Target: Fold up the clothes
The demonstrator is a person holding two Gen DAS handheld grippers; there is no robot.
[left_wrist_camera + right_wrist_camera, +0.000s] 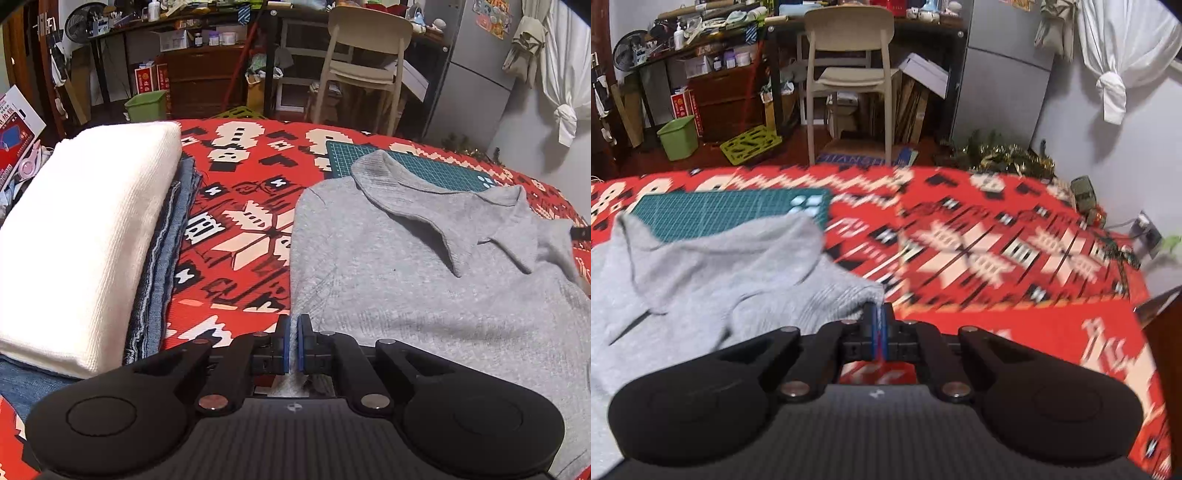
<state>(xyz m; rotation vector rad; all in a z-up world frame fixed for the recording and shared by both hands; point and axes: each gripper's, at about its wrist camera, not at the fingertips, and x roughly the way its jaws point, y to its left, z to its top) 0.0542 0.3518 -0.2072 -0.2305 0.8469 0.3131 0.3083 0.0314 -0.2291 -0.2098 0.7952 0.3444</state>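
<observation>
Both grippers are working the edges of the grey shirt (424, 280), which is lying collar-up on the red patterned blanket (236, 229). Your left gripper (294, 343) is sitting at the shirt's left edge with its blue pads (283, 345) nearly together — a thin strip of grey cloth is showing in the narrow gap between them, so it is pinching the shirt there. Your right gripper (878, 332) is pressing its blue pads (874, 332) flat against each other, and a drawn-up point of the shirt's right side is running into their tips — it is gripping that fold of cloth. The right wrist view is smearing with blur, so the finer detail of the cloth there is not readable.

The shirt's collar is overlapping a green cutting mat (413, 166) lying at the far side of the blanket. To the left of the shirt, well apart from it, a folded white towel (85, 236) is resting on top of folded jeans (166, 258). Beyond the blanket a pale chair (365, 55) is standing by a cluttered desk (177, 22).
</observation>
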